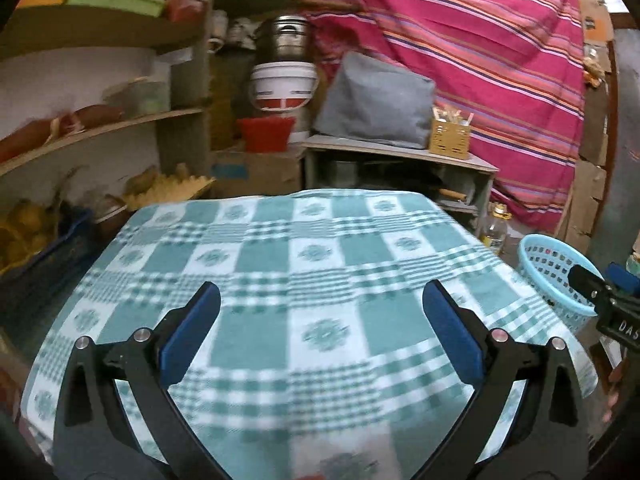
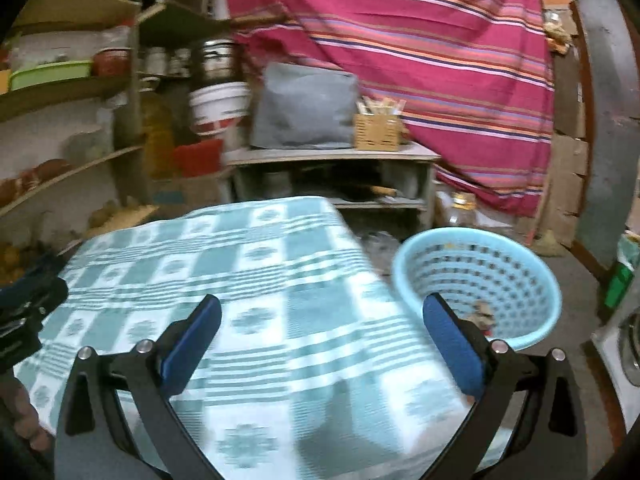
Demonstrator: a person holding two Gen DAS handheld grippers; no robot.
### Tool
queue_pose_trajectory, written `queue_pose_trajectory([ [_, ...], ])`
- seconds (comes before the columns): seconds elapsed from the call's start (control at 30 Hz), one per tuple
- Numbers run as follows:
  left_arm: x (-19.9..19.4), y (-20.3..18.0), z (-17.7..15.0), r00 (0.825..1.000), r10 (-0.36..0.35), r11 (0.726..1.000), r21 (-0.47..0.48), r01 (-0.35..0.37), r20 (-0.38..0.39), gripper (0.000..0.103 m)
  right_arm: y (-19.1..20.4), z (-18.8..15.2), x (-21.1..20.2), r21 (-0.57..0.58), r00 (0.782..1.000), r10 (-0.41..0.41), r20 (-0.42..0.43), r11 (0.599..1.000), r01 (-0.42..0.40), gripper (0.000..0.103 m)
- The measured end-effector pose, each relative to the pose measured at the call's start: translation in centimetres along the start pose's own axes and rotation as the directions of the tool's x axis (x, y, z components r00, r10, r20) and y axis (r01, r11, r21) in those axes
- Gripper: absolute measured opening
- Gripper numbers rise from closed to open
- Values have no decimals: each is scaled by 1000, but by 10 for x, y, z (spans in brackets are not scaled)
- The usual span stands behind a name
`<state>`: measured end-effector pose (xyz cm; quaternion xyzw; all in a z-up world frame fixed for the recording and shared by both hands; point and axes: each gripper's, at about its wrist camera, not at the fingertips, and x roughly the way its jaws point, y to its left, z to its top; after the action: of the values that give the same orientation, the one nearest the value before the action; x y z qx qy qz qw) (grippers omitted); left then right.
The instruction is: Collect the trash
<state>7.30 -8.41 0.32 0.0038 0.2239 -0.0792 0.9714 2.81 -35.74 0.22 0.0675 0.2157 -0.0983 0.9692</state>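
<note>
A table with a green-and-white checked cloth fills the middle of both views. A light blue perforated basket stands on the floor to the table's right, with some crumpled trash in its bottom; it also shows in the left wrist view. My left gripper is open and empty above the cloth. My right gripper is open and empty over the table's right edge, beside the basket. No trash shows on the cloth.
Shelves with containers and produce line the left. A low grey shelf unit with a grey cushion and a wooden box stands behind the table. A striped red cloth hangs at the back. A bottle stands on the floor.
</note>
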Motion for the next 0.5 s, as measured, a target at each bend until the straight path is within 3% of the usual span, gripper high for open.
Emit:
queue_pose_trajectory([
  [0.33,-15,35,-38,997,80,997,15,-80,-4,98,65,-41,12,-25,992,122,-43,992,-123,98],
  [0.5,-16,48,-46,996,86,996,-13,-86,-10,98,82,-50,5,-68,992,123,-22,990,-124,98],
])
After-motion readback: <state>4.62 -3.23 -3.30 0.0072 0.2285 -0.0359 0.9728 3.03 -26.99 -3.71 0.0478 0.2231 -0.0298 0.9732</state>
